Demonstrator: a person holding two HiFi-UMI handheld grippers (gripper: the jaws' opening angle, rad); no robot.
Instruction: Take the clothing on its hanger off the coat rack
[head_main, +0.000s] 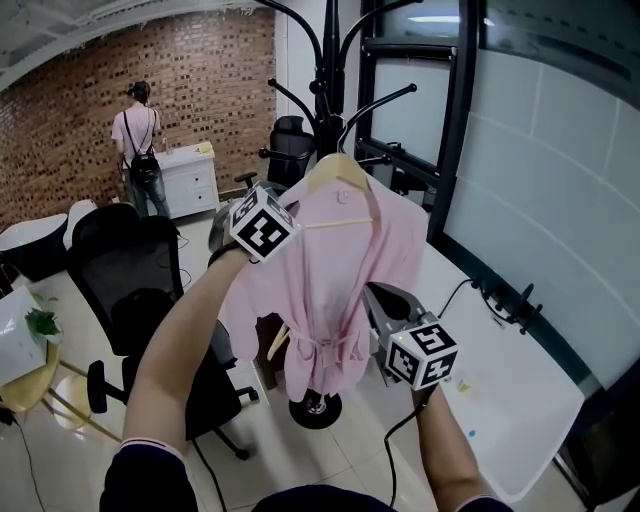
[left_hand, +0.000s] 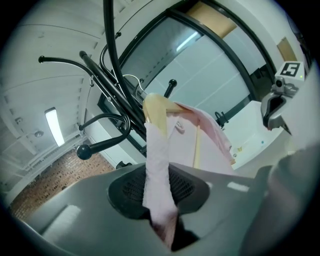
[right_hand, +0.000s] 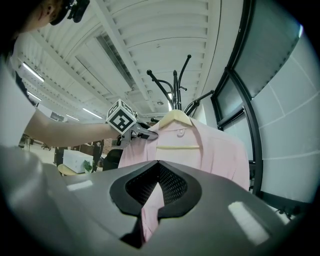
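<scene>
One pink garment (head_main: 330, 290) hangs on its hanger (head_main: 338, 172) at centre frame. Upper left, the left gripper (head_main: 288, 207) pinches its shoulder cloth. Lower right, the right gripper (head_main: 373, 296) pinches cloth near the waist. Behind stands the rack (head_main: 328, 60).

A black mesh office chair (head_main: 125, 260) stands on glossy pale floor tiles (head_main: 350, 462). Behind it: red brick wall (head_main: 200, 80), white drawer cabinet (head_main: 190, 185). Right of it: long white table (head_main: 520, 400), black-framed glass partition (head_main: 560, 170).

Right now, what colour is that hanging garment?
A pale pink garment, clearest in the head view.
</scene>
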